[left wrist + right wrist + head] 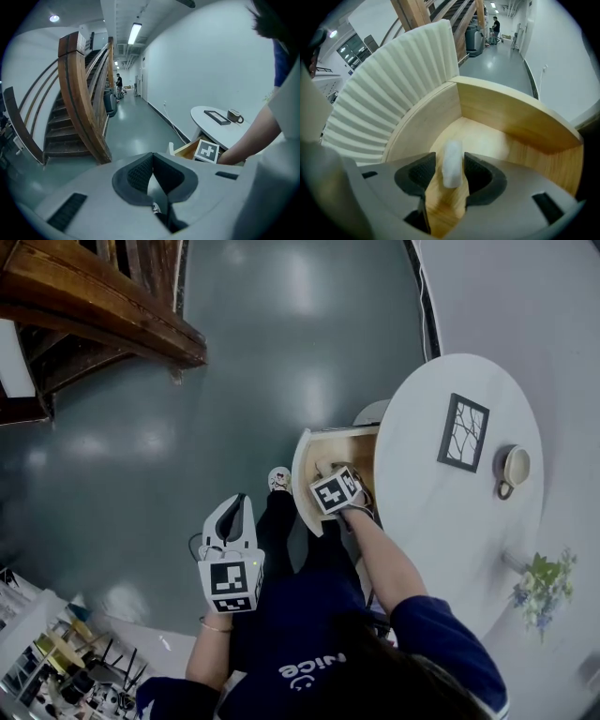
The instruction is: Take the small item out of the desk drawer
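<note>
Inside drawer (506,117), small white item (452,165) between right gripper (449,160) jaws, ungripped

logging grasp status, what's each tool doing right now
left tool: shut, empty
right tool: open, small white item between its jaws, inside the drawer

Left claw (152,161), jaws together on nothing; beyond it the open drawer (184,151) beneath the table (202,123).
</note>
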